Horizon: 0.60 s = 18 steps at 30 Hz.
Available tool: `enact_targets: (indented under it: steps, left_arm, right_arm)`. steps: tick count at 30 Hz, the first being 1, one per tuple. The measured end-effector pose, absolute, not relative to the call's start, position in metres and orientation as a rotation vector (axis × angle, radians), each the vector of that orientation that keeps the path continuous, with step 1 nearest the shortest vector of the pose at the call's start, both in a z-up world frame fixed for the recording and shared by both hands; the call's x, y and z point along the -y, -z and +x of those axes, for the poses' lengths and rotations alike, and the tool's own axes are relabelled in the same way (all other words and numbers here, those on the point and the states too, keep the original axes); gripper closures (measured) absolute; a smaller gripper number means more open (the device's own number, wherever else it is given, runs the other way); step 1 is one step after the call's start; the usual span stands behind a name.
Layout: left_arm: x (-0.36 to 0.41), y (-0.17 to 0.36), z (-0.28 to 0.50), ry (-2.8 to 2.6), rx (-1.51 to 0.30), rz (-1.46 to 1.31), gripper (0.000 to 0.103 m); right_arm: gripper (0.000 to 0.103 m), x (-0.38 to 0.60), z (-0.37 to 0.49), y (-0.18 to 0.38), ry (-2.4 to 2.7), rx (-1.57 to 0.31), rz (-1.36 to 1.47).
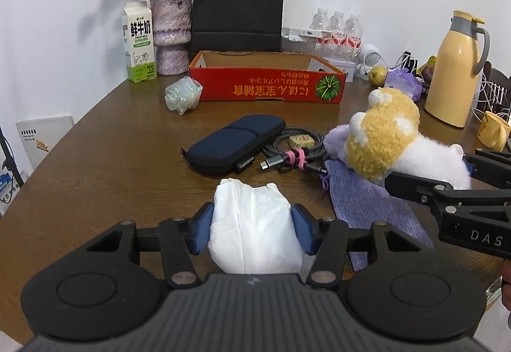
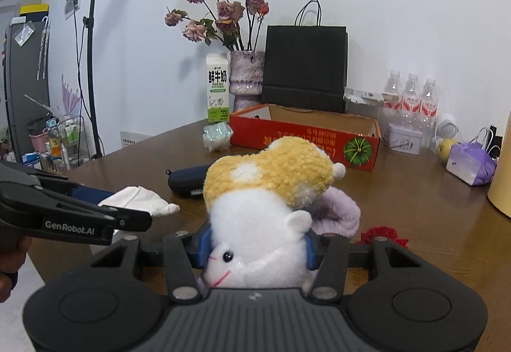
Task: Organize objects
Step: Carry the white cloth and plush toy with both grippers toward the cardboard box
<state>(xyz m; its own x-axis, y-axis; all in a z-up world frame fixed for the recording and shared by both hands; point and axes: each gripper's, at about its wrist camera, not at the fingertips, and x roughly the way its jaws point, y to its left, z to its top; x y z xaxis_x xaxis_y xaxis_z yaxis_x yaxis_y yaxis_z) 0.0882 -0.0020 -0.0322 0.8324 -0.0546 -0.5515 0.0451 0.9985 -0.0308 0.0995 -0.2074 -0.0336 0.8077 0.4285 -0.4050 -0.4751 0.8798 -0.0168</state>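
The big brown table has lots of things on it. At the back sits the red box, and it looks empty as far as I can see, so I think the tidying has only just begun. Behind it stand a black paper bag and a vase of dry flowers, with a milk carton beside the vase. The right gripper has its two fingers squeezed on the plush toy, a soft white and yellow animal, and seems to hold it up just above the table, near the front. The left gripper has its fingers pressed tight on both sides of the white cloth bundle, also at the front of the table. So two things are in hand, but neither is in the box yet. Still lying out on the table are the purple cloth pouch, the dark blue case, the crinkly plastic wad next to the box, and the coiled cable with a little tan block on it. Most of the job is left, I think.
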Motion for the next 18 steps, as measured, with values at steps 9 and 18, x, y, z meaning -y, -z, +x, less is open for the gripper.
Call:
enact_targets:
  steps: [9,18]
  left_arm:
    - [-0.002,0.006,0.101,0.057,-0.537,-0.008,0.049]
    - [-0.003,-0.017,0.127,0.061,-0.506,-0.012,0.049]
  right_arm:
    - [0.052,0.199,0.112,0.014,-0.472,-0.373,-0.12]
    - [0.052,0.194,0.138,-0.004,-0.458,-0.36,-0.121]
